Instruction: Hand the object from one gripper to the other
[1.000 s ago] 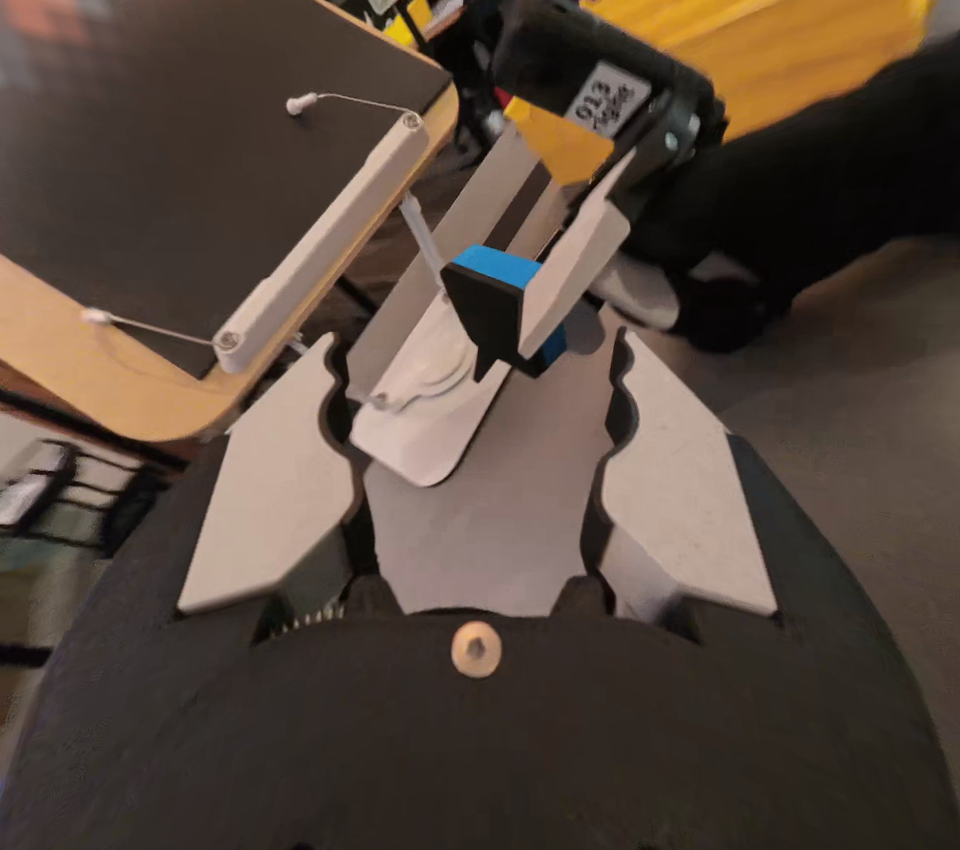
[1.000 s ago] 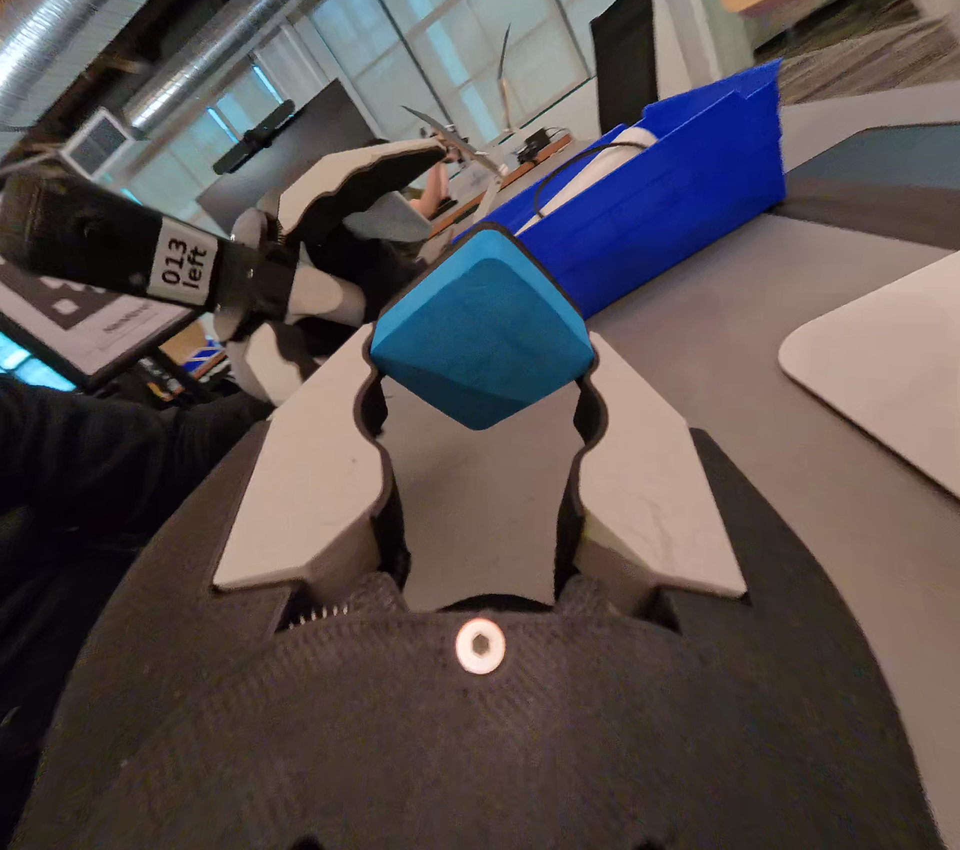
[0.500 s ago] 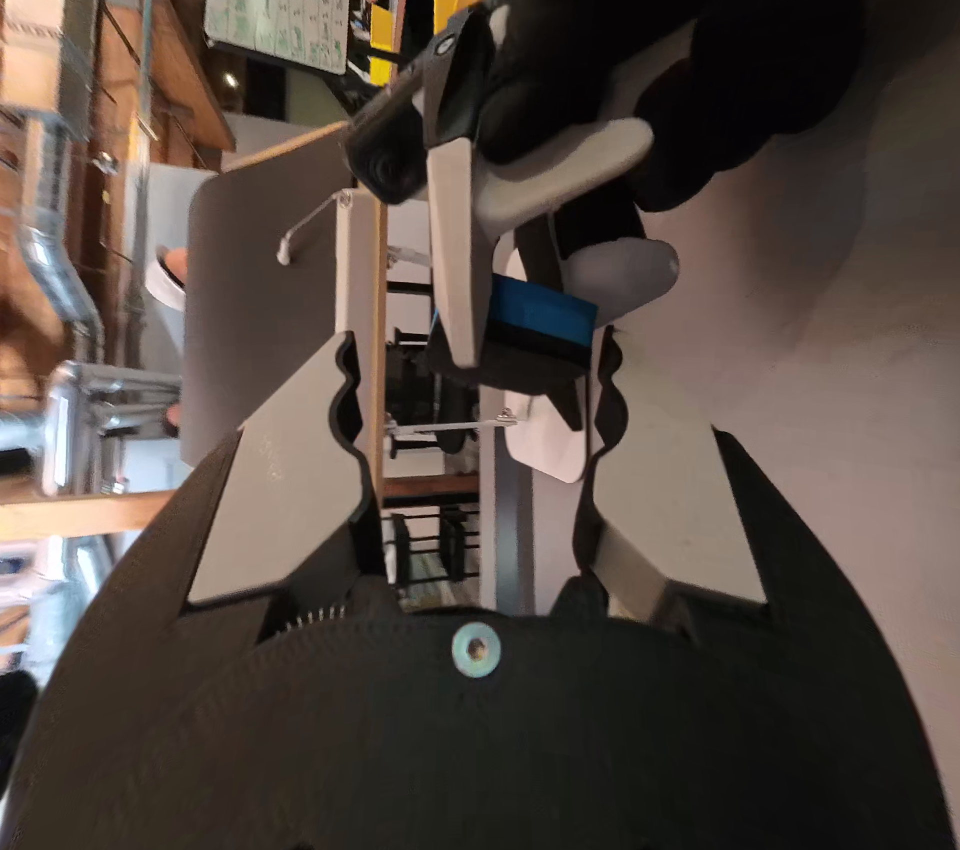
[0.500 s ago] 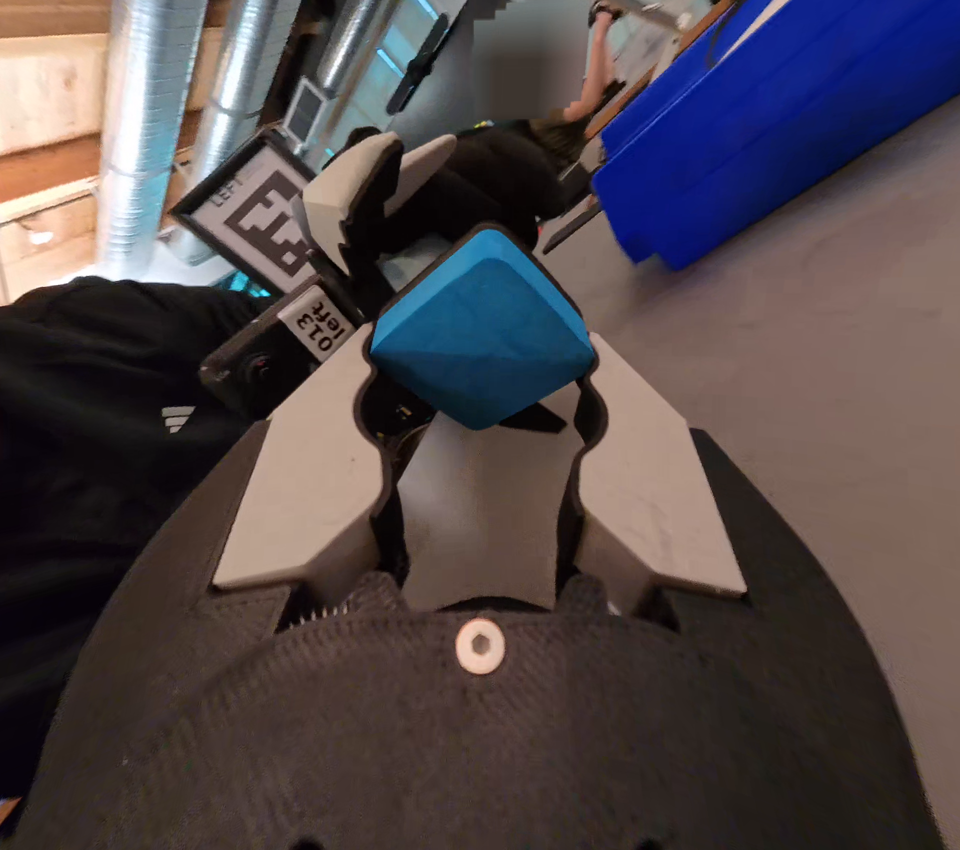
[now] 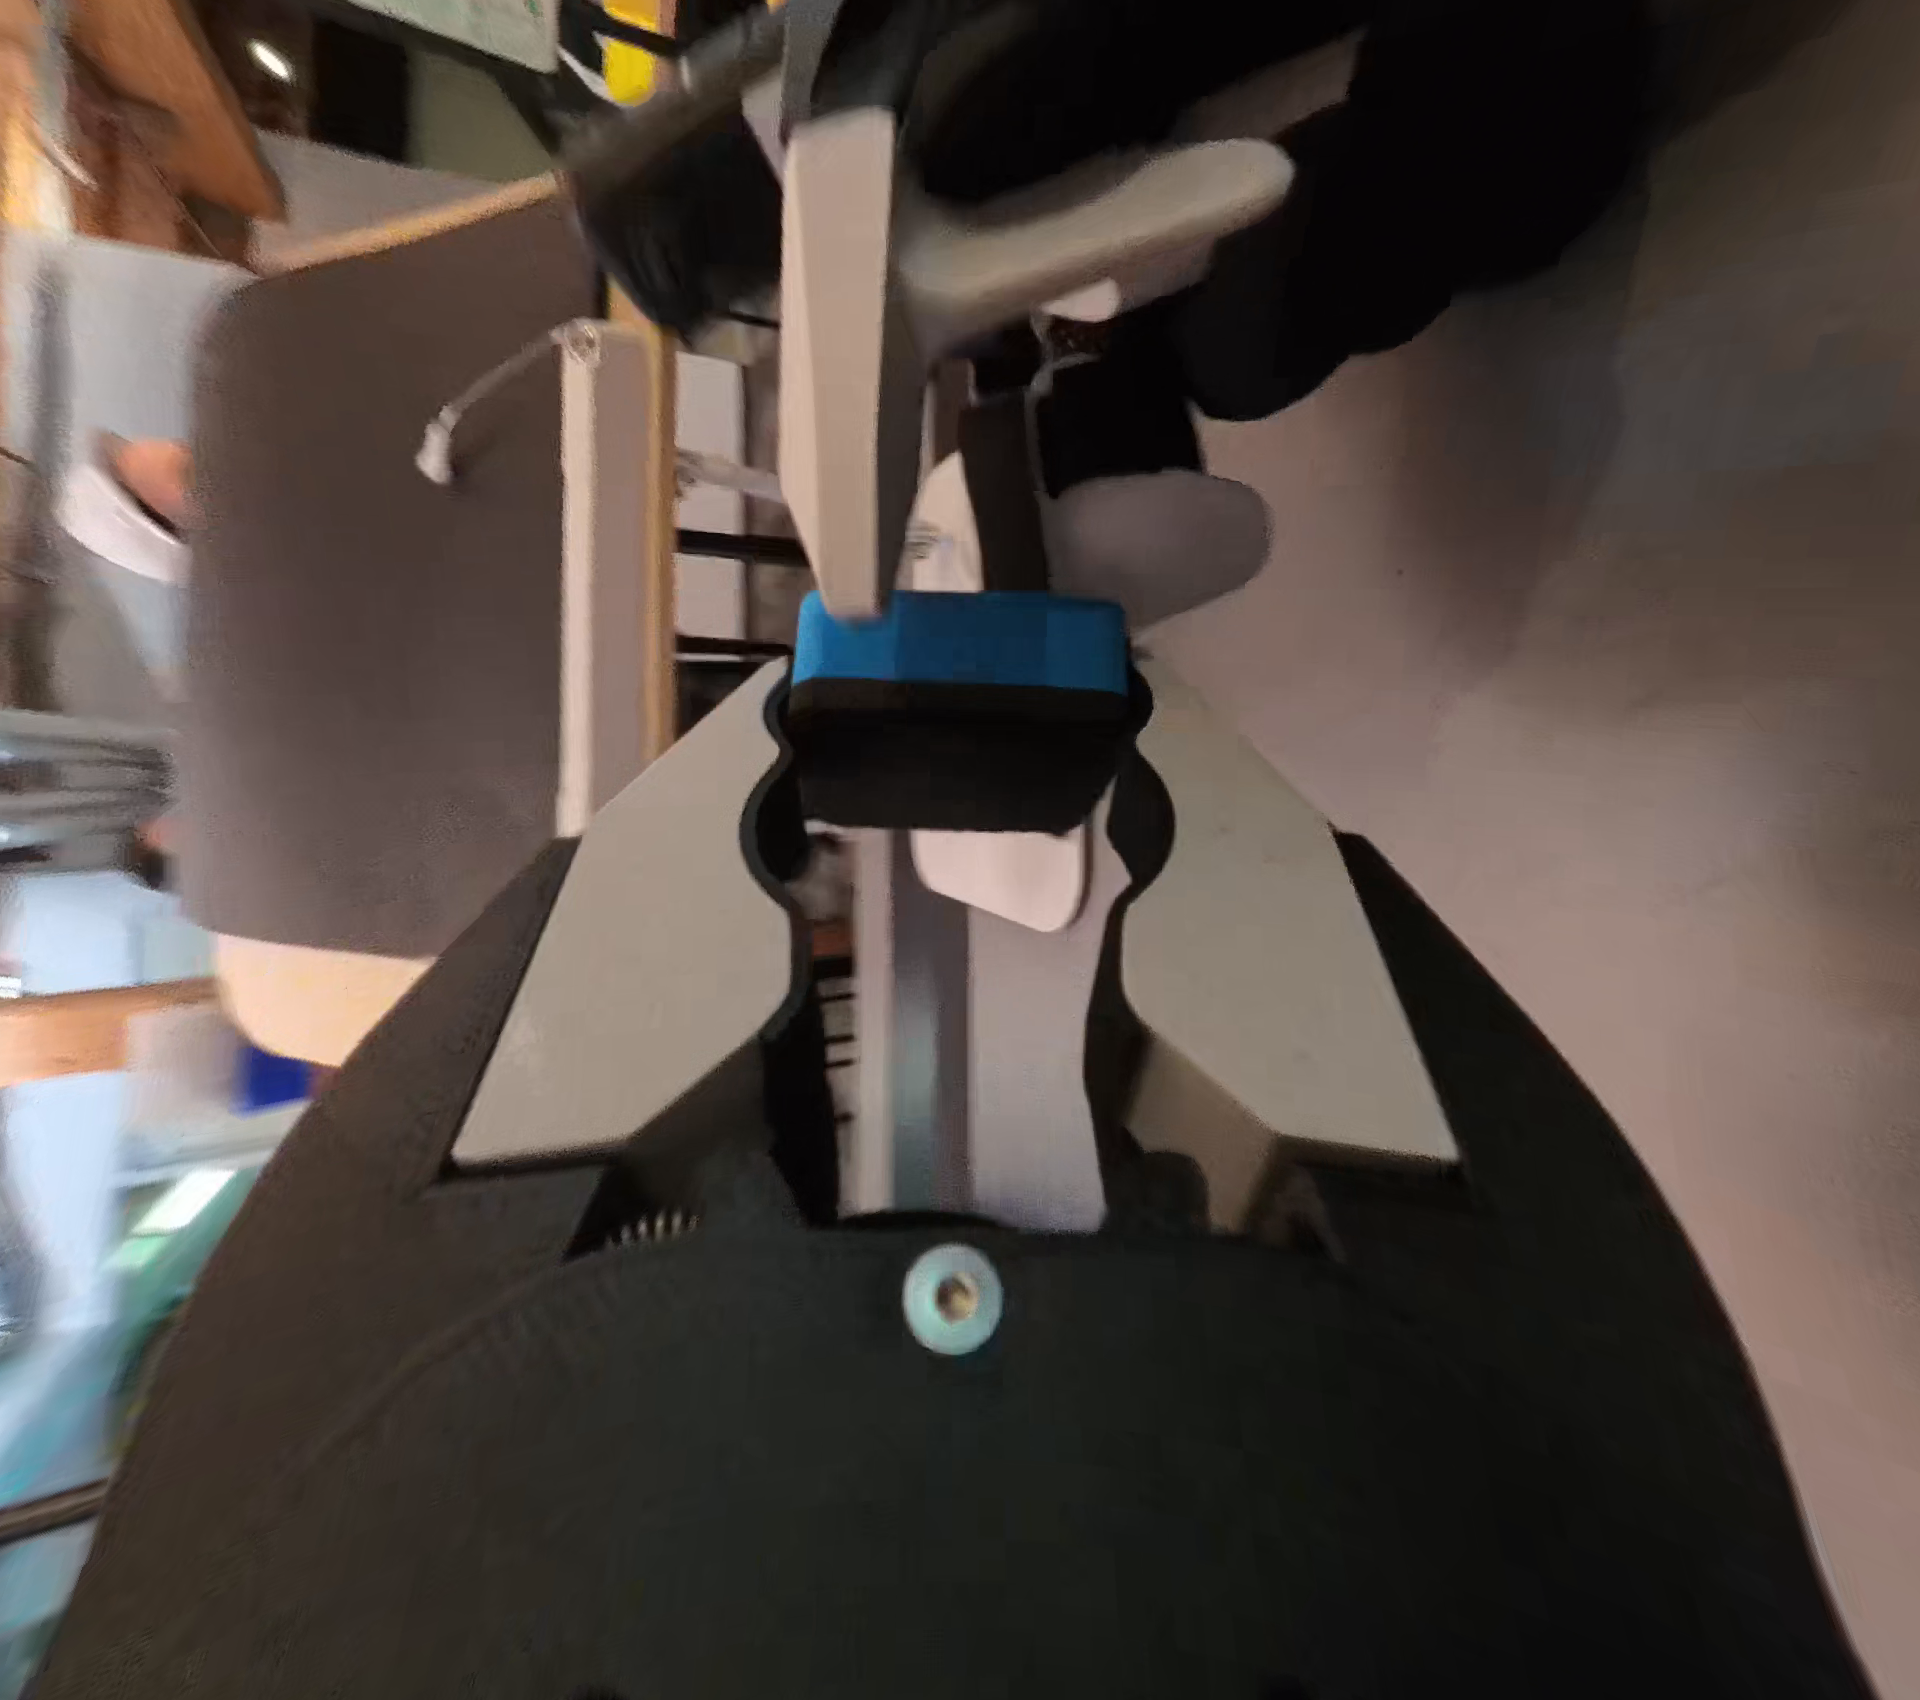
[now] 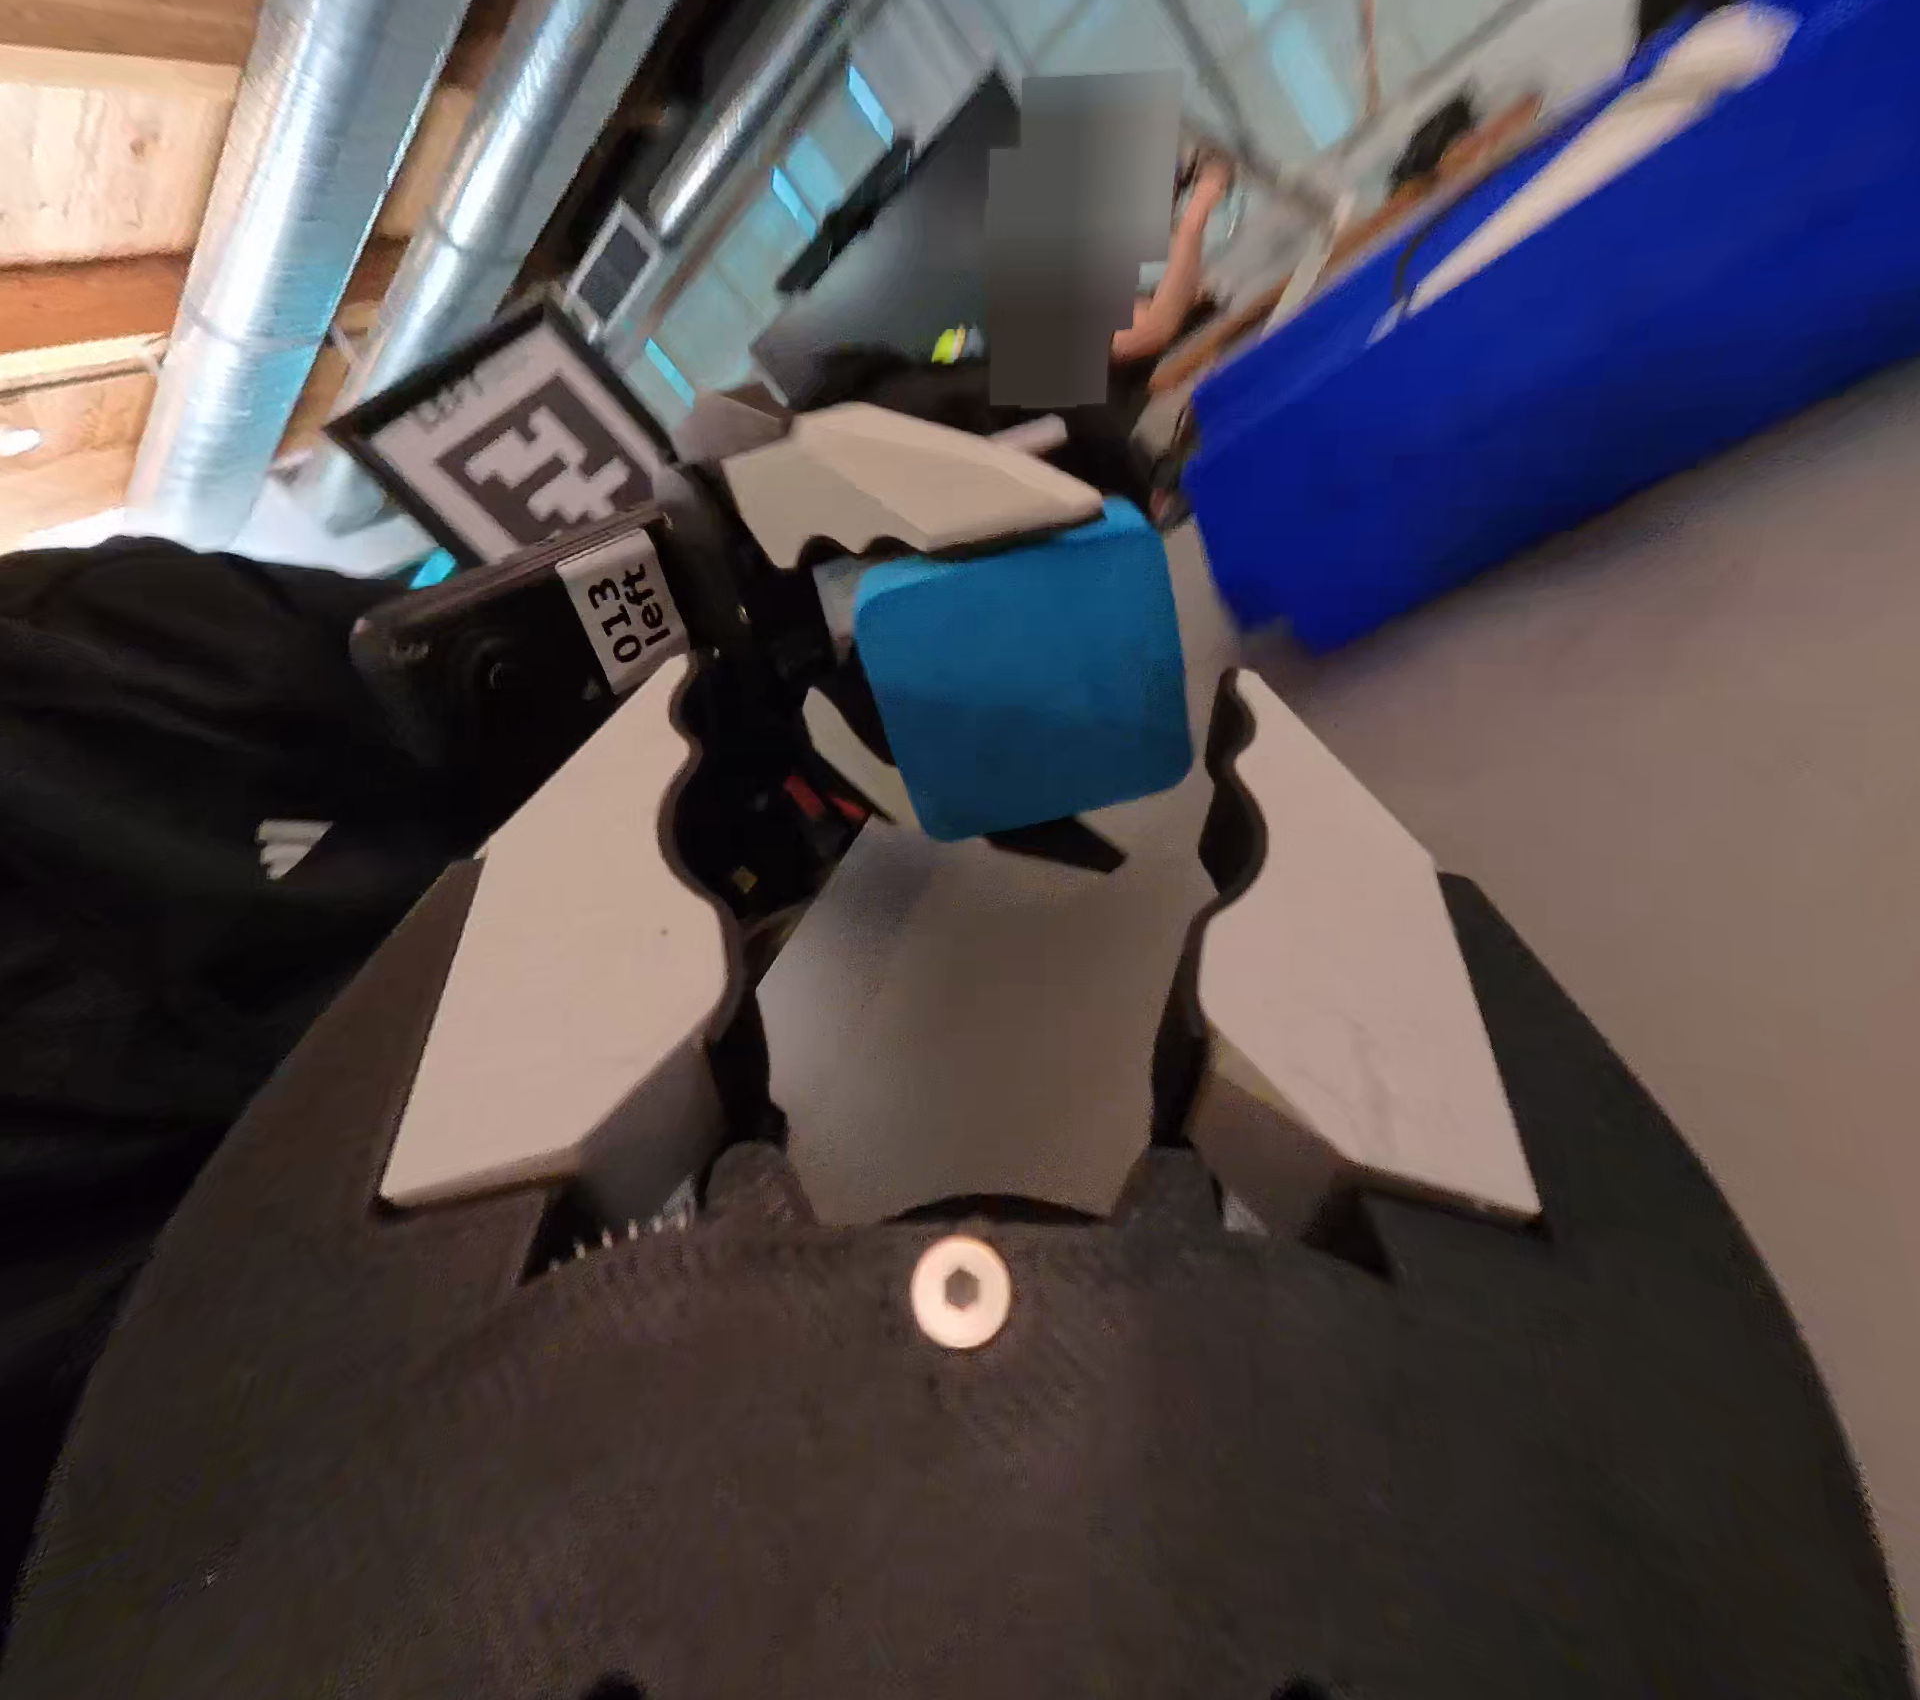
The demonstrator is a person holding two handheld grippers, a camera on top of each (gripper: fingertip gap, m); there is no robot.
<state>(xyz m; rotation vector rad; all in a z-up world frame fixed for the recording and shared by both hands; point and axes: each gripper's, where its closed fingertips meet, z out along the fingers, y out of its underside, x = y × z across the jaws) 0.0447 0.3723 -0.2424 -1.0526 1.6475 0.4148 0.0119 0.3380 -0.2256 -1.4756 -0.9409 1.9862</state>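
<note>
L gripper (image 5: pixel 956 757) is clamped on the black underside of the blue pad (image 5: pixel 961 648), held in the air above the grey table (image 6: pixel 1662 715); R gripper (image 6: pixel 961 736) is spread wide w/ the pad just past its tips, not touching. Pad looks light, squashy foam, rounded corners, matte — prob grippy, so take it by the flat sides. Fingers (image 6: pixel 582 954) are hard grey plastic w/ wavy inner edges.

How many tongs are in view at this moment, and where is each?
2. The left tongs are shut on the blue-and-black block. The right tongs are open, with the block between their tips. No others show.
</note>
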